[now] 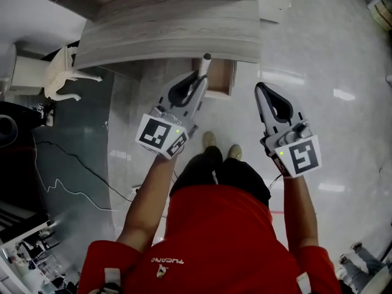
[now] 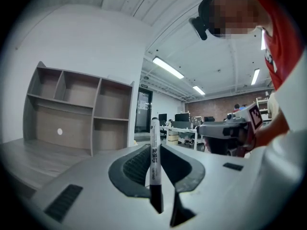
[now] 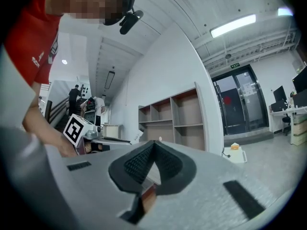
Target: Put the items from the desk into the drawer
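My left gripper (image 1: 199,79) is shut on a white marker pen (image 1: 205,63) with a dark cap end. The pen sticks out past the jaw tips toward the grey wooden desk (image 1: 171,29). In the left gripper view the marker pen (image 2: 154,150) stands upright between the pads. An open wooden drawer (image 1: 220,77) shows just under the desk edge, right of the pen. My right gripper (image 1: 260,88) hangs over the floor beside it. Its jaws meet at the tips (image 3: 152,143) with nothing between them.
A grey shelf unit (image 2: 79,109) with open compartments stands at the back of the desk. A white ornate chair (image 1: 61,72) and loose cables (image 1: 73,164) lie to the left. The person's shoes (image 1: 211,141) are on the glossy floor below the grippers.
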### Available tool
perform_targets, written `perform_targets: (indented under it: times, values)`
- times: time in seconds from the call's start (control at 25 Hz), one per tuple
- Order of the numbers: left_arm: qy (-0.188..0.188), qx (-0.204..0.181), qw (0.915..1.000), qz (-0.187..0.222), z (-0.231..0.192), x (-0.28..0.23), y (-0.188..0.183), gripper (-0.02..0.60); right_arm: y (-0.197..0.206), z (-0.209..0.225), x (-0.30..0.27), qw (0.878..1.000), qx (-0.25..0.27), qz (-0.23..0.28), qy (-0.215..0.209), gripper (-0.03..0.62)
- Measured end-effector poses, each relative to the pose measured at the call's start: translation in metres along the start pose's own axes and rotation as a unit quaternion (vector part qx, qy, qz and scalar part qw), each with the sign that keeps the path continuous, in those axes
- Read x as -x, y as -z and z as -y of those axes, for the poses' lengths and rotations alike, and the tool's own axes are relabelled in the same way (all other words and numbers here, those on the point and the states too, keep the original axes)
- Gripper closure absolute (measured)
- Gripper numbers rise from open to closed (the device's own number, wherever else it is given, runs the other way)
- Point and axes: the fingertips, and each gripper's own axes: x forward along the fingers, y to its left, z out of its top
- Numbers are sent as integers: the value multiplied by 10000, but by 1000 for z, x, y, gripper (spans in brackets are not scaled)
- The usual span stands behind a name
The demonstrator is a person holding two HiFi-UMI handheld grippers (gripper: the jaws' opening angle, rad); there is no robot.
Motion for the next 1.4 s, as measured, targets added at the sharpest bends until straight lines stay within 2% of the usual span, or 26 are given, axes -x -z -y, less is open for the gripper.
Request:
perform_targets:
  times: [0.12,0.28,0.56,0.68,0.96,1.16,1.4]
  values:
    - [112,-88,9996,-230,-2,-4,30,522,13,-2,0,9999,-78,-108,86,589]
    - [239,-200,9962,-810,-10,-13,78,522,28,-3,-4,9994,-140,-219,244,589]
    - [373,-524,9789,-1938,-38,-33,178,522,63,-1,-22,9971,-268,-528,488,590]
    - [402,-543,9685,-2399,-49,-43,215,522,75,-1,-27,9957,-312,-671,551,589]
    - [505,-725,9351,-3432,-74,-73,304,522,98,4,-29,9914,-361,-1028,729,589]
    - [558,-808,9185,-3831,-89,-93,348,522,111,11,-18,9868,-381,-1285,910,589]
    - [534,-1051,8990,-4218,-98,-109,382,522,125,23,-8,9824,-495,-1400,1136,589]
